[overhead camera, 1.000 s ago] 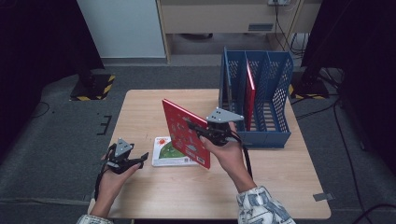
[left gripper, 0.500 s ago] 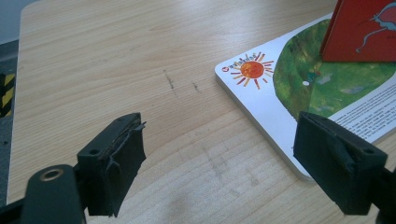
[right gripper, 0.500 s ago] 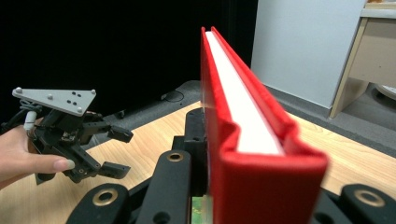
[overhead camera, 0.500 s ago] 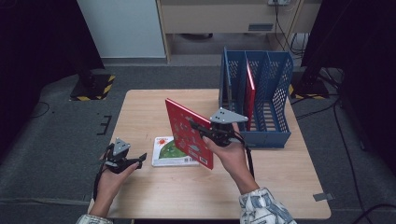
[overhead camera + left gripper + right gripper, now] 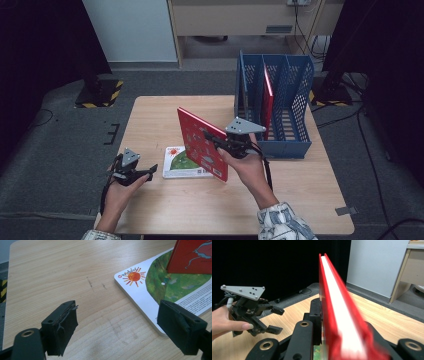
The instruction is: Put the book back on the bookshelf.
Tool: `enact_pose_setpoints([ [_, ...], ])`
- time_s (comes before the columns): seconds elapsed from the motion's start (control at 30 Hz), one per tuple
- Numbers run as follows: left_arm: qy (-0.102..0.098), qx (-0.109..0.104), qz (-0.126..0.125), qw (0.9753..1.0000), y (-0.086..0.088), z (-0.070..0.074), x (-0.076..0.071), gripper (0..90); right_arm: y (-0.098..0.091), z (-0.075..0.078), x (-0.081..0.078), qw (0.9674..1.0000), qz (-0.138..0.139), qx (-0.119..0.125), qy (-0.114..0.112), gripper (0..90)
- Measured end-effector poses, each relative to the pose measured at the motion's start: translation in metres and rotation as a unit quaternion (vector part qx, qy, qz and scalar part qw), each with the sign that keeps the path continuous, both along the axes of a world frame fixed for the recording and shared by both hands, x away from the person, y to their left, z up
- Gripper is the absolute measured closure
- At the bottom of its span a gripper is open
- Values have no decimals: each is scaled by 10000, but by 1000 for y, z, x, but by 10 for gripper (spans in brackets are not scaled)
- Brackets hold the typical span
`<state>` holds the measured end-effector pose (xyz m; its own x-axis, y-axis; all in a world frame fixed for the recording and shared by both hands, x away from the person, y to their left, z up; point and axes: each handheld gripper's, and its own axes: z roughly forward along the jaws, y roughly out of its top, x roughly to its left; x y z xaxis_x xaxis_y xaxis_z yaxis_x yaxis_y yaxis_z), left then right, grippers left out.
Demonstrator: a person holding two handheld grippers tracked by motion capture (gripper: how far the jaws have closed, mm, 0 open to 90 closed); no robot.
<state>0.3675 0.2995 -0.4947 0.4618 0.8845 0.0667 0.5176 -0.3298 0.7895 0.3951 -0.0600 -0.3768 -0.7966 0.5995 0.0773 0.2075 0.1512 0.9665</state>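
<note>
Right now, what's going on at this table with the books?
A person is filing books. The right claw is shut on a red book, held tilted above the wooden table. The left claw, its jaws having just been opening with nothing between them, sits beside a sun-and-grass book lying flat. Another red book already stands in the blue file rack.

Both forearms come in from the near table edge. The left gripper (image 5: 148, 171) sits low over the tabletop, its 2 jaws spread wide with nothing pinched between them, having just opened further. The right gripper (image 5: 212, 140) is raised higher, its jaws clamped on the tilted red book (image 5: 201, 143).
</note>
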Motion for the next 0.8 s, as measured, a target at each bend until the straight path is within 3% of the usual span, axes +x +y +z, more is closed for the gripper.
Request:
enact_pose_setpoints([
  [0.4, -7, -31, -11, 10000, -1, 0, 0, 155, 2, 1, 1, 10000, -36, 7, -54, 742],
  [0.8, 36, -22, -32, 10000, 0, 0, 0, 162, 3, 2, 0, 9999, -45, -50, -87, 796],
])
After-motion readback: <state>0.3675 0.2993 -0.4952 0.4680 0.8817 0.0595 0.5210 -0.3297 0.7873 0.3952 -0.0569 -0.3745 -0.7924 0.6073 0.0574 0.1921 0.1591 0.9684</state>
